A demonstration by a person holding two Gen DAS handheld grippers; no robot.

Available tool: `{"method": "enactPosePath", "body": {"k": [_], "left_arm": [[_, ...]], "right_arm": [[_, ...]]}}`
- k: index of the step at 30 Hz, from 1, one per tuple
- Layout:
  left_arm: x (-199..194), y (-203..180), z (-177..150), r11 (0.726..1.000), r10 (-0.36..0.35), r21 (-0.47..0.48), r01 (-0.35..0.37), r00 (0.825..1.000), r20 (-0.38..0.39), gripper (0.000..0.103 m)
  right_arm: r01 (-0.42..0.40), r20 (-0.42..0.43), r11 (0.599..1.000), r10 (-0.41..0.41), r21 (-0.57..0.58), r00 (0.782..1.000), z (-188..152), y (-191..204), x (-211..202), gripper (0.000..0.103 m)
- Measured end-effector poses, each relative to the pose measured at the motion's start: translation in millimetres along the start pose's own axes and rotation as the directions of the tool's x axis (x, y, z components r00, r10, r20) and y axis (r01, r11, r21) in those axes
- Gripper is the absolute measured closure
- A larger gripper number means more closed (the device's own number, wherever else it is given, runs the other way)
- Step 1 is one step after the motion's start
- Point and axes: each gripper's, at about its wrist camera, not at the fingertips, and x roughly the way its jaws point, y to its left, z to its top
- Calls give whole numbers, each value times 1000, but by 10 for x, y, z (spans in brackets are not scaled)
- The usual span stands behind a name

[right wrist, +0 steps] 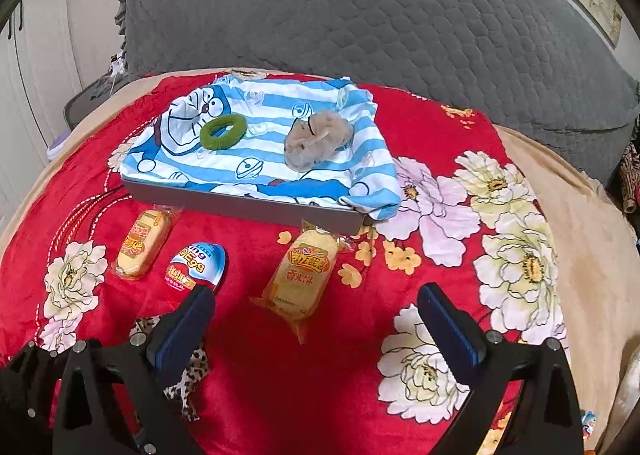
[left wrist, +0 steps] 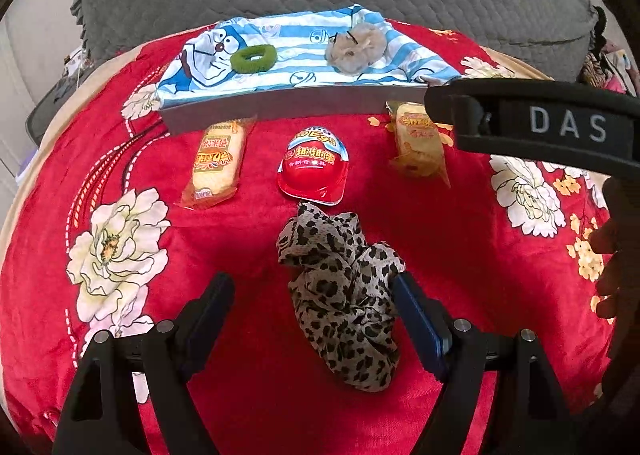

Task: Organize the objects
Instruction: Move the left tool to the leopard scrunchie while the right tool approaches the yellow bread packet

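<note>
A leopard-print scrunchie (left wrist: 344, 303) lies on the red flowered blanket between the open fingers of my left gripper (left wrist: 316, 295), nearer the right finger. Beyond it lie a red toy egg (left wrist: 314, 163) and two wrapped cakes (left wrist: 216, 163) (left wrist: 418, 139). A grey tray (left wrist: 280, 107) lined with a blue striped cartoon cloth holds a green scrunchie (left wrist: 253, 58) and a beige scrunchie (left wrist: 356, 47). My right gripper (right wrist: 316, 309) is open and empty, above the blanket near a wrapped cake (right wrist: 302, 275). The egg (right wrist: 196, 269) sits by its left finger.
A grey quilted cushion (right wrist: 360, 15) rises behind the tray (right wrist: 248, 207). The blanket (right wrist: 440, 127) drops off at a tan edge at left and right. My right gripper's body (left wrist: 540, 123) crosses the right of the left wrist view.
</note>
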Motion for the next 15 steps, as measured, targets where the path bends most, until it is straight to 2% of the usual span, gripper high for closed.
{"method": "enactPosePath", "body": {"k": [15], "left_arm": [[160,-12,-4,1000,-11,-6,11,1000,-14,21]], "right_arm": [[13,-58,999,-11,31,998,27,-53,389,1]]}}
